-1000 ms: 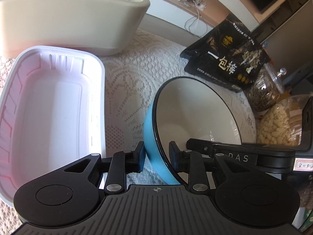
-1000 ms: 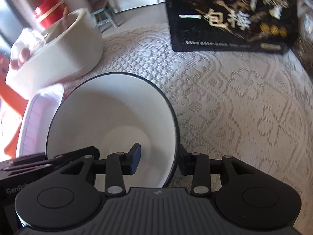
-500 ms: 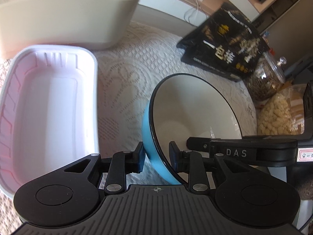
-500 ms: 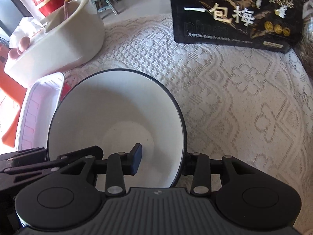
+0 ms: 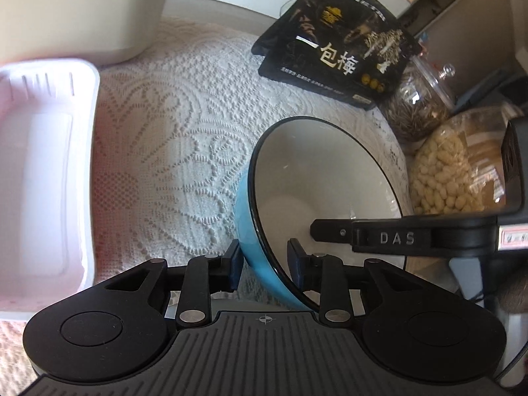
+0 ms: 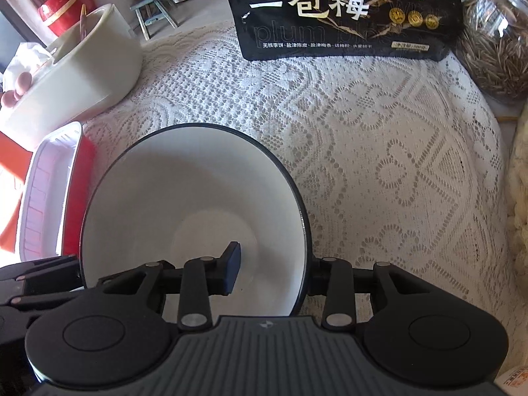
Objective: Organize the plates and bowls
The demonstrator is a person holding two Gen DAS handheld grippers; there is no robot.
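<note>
A bowl (image 5: 323, 178), blue outside, white inside with a black rim, sits tilted over the lace tablecloth (image 5: 184, 151). My left gripper (image 5: 264, 257) straddles its near-left wall, one pad outside and one inside. Its jaws are opening and a thin gap shows at each pad. My right gripper (image 6: 274, 267) is shut on the bowl (image 6: 184, 204), one finger inside and one outside the right rim. Its inner finger (image 5: 379, 236) reaches across the bowl in the left wrist view. A white plastic tray (image 5: 39, 165) lies to the left.
A cream tub (image 5: 82, 16) stands behind the tray (image 6: 49, 191), with fingertips of a hand on its far edge. A black snack bag (image 6: 343, 10) stands at the back. A glass jar of seeds (image 5: 419, 105) and a bag of pale nuts (image 5: 455, 171) are at the right.
Both grippers and the bowl have shifted right, away from the white tray. The left jaws stand slightly wider than before.
</note>
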